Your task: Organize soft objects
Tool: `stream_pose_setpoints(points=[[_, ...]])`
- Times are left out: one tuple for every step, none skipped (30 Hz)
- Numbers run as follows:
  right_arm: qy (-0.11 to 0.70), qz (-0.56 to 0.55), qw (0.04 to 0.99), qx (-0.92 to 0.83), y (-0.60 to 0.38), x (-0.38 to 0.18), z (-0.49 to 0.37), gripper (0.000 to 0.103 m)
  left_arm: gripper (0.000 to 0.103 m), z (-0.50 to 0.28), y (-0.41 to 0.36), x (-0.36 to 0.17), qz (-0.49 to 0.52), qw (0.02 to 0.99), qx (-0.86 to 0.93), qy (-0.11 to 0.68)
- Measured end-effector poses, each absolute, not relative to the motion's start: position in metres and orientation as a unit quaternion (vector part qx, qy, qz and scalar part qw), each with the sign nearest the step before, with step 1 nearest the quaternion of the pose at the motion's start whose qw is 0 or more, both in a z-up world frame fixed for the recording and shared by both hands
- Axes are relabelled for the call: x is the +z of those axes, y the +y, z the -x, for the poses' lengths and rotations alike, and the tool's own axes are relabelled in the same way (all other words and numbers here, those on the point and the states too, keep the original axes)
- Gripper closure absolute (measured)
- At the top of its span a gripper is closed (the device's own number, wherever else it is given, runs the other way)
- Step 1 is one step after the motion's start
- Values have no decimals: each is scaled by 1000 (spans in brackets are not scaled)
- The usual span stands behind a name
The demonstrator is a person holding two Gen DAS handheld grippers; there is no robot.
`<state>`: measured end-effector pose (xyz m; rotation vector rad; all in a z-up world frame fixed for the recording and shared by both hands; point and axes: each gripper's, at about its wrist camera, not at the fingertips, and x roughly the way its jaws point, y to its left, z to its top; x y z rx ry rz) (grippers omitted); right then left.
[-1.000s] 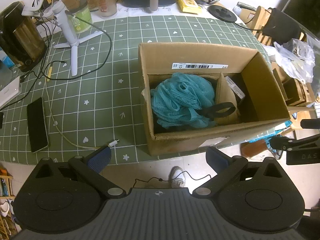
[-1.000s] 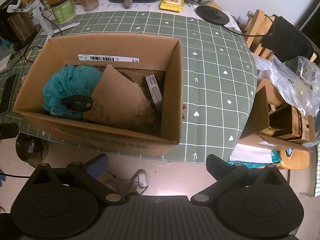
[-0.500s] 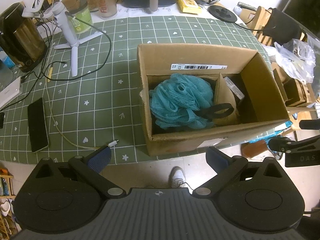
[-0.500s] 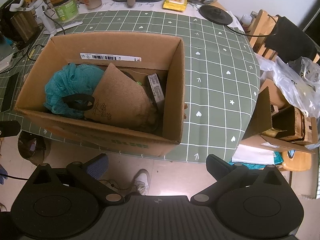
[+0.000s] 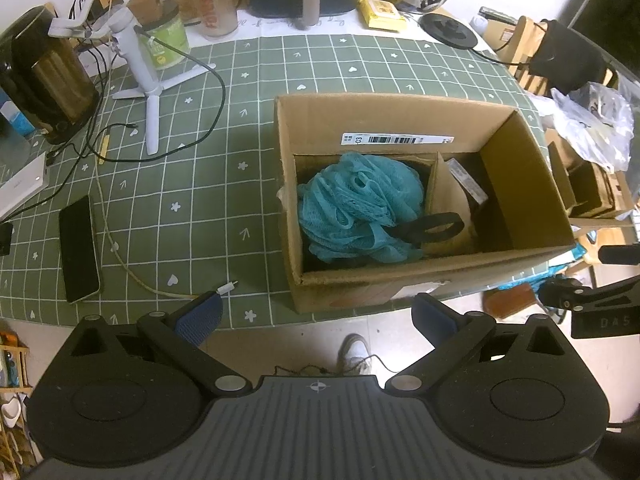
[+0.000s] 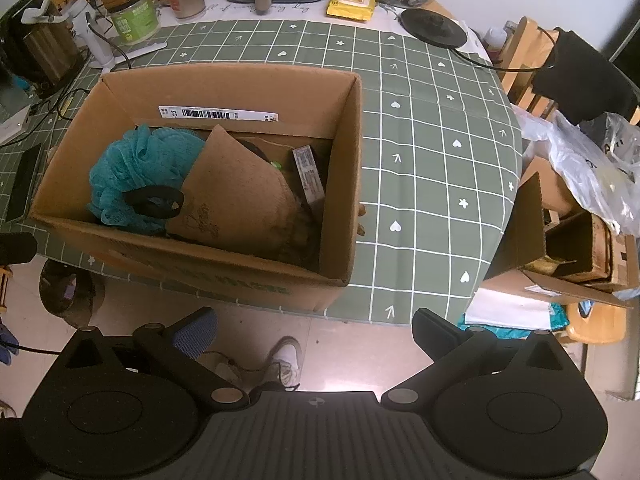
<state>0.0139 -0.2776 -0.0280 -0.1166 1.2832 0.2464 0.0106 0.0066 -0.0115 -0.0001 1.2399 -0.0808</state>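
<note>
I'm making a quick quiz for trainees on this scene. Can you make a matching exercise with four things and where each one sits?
Things:
1. teal mesh sponge
2. phone
3. yellow packet
4. barcode label

Places:
A. flat on the green tablecloth, left of the box
B. on the inner far wall of the box
C. inside the box, left part
D. on the white cloth at the table's far edge

Pairs: 1-C, 2-A, 3-D, 4-B

A fluffy teal mesh bath pouf with a black loop lies inside the open cardboard box, left side.
</note>
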Motion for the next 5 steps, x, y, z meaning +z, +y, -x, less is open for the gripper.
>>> stream_pose_setpoints(points=[[596,54,793,116,-279,-28,-15,0,0,-11,6,-11,1,813,-38,581],[595,53,793,117,-280,-27,-16,0,0,-11,6,-11,2,814,-40,579],[595,52,793,118,-281,-27,-17,0,0,-11,5,-10,1,815,-39,578],[595,52,793,120,-282,-27,-18,0,0,-11,4,-10,-1,816,-37,577],[593,50,794,123,-284,-26,-19,0,0,-12,3,-9,-2,817,-36,576]])
